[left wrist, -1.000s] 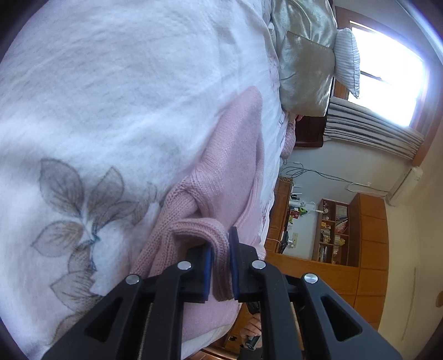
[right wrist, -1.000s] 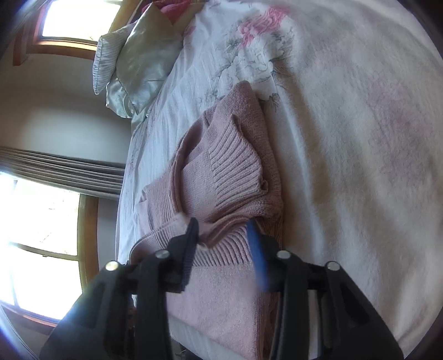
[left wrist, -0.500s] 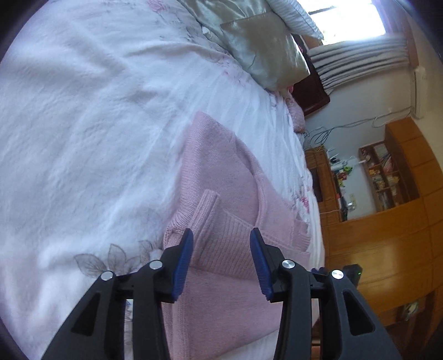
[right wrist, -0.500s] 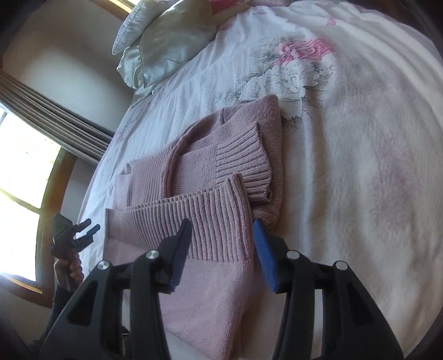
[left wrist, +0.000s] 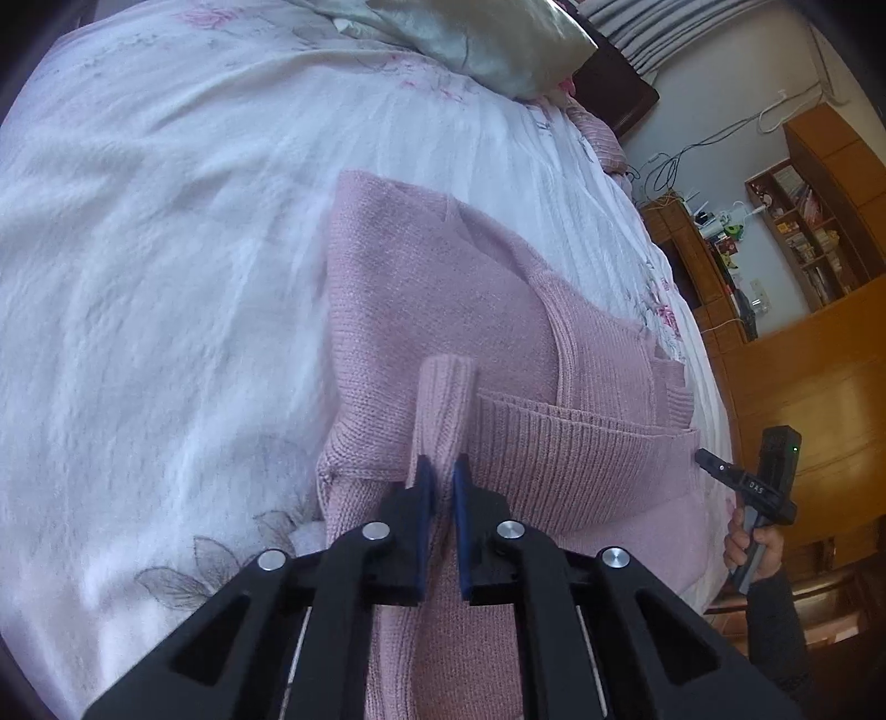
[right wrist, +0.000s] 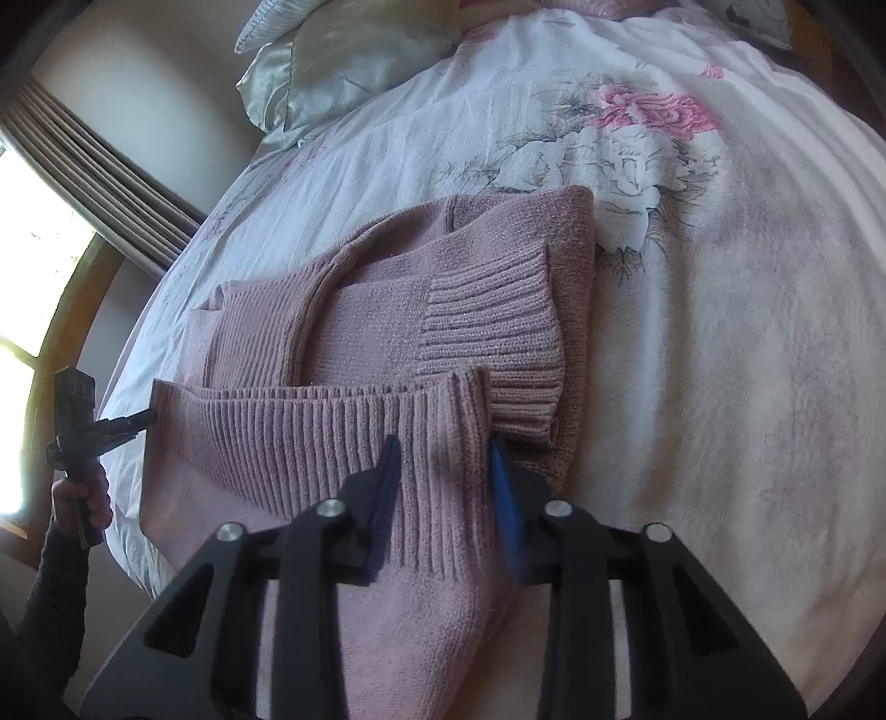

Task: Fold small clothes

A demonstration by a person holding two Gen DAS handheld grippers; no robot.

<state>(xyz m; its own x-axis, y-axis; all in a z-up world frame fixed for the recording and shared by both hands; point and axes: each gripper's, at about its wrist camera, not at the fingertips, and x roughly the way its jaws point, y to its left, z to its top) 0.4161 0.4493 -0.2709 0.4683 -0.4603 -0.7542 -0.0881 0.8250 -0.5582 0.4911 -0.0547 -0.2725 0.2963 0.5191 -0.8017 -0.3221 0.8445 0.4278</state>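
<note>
A pink knitted sweater (left wrist: 443, 288) lies partly folded on the bed, both sleeves laid across its body. Its ribbed hem (right wrist: 310, 437) runs across the near side. My left gripper (left wrist: 440, 479) is shut on a raised fold at one end of that hem. In the right wrist view the left gripper (right wrist: 105, 432) shows small at the far left, held by a hand. My right gripper (right wrist: 446, 476) is open, its blue fingers (right wrist: 387, 471) straddling the other end of the hem beside a ribbed cuff (right wrist: 493, 332). The right finger is blurred.
The bed is covered by a white quilt (right wrist: 720, 277) printed with pink flowers. Silvery pillows (left wrist: 470, 39) sit at the headboard end. Wooden cabinets and shelves (left wrist: 803, 232) stand beyond the bed's edge, and a curtained window (right wrist: 50, 232) is on the other side.
My left gripper, open half a second ago, has closed on the hem and lifted a fold. My right gripper's fingers have drawn closer together around the hem's other end.
</note>
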